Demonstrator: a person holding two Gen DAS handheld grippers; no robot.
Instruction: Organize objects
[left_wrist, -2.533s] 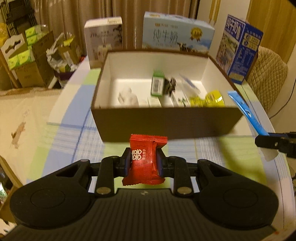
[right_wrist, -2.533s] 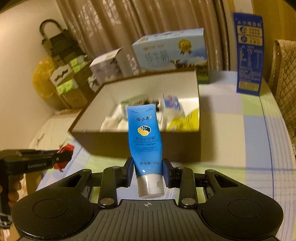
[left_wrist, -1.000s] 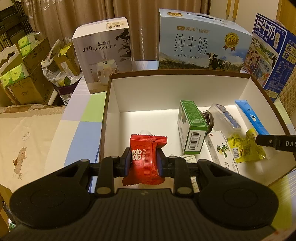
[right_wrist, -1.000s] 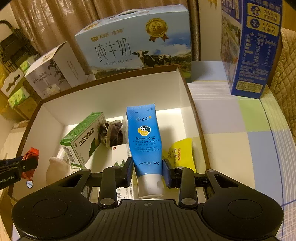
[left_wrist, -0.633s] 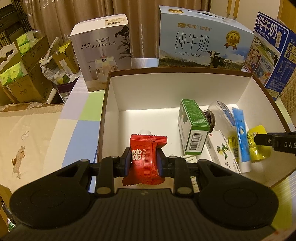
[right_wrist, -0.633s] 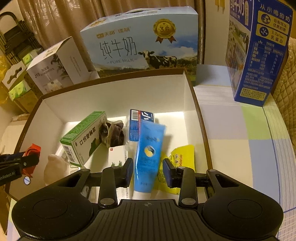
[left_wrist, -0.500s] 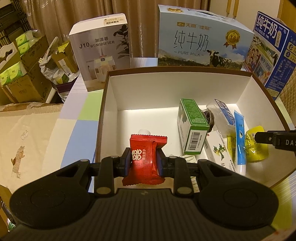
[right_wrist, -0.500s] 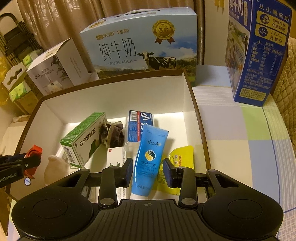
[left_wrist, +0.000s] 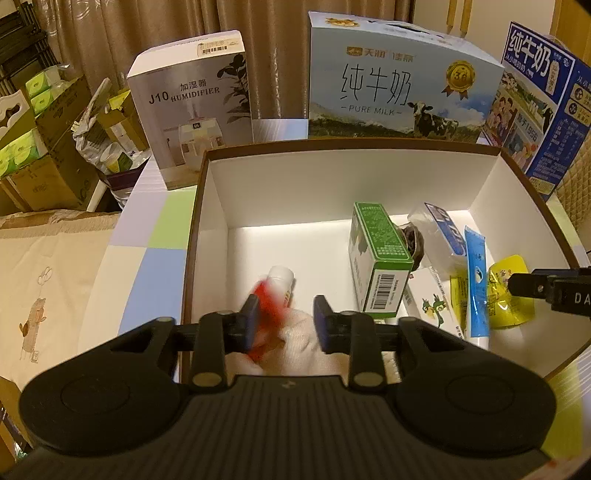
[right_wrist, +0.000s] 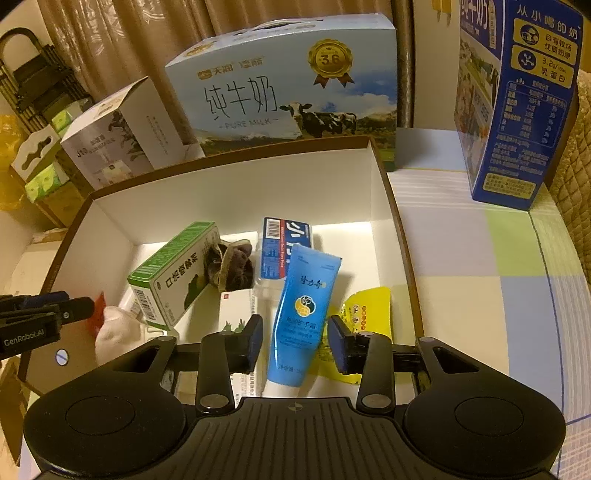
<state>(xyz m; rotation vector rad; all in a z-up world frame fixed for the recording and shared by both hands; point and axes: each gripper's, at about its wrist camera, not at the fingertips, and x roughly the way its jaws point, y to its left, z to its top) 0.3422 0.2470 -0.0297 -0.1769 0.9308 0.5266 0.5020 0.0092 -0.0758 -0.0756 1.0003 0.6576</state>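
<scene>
Box (left_wrist: 207, 206) left-rear floor bare; green carton (left_wrist: 380, 254), blue tube (right_wrist: 303, 317) crowd right.

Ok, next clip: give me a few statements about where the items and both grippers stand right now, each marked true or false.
1. The left gripper is open, the blurred red packet loose between its fingers. True.
2. The right gripper is clamped on the blue tube. False: it is open, and the tube lies in the box.
3. The green carton sits outside the box. False: it is inside, next to a dark crumpled item.
4. A yellow packet lies beside the blue tube. True.
5. A pure milk carton stands behind the box. True.
</scene>
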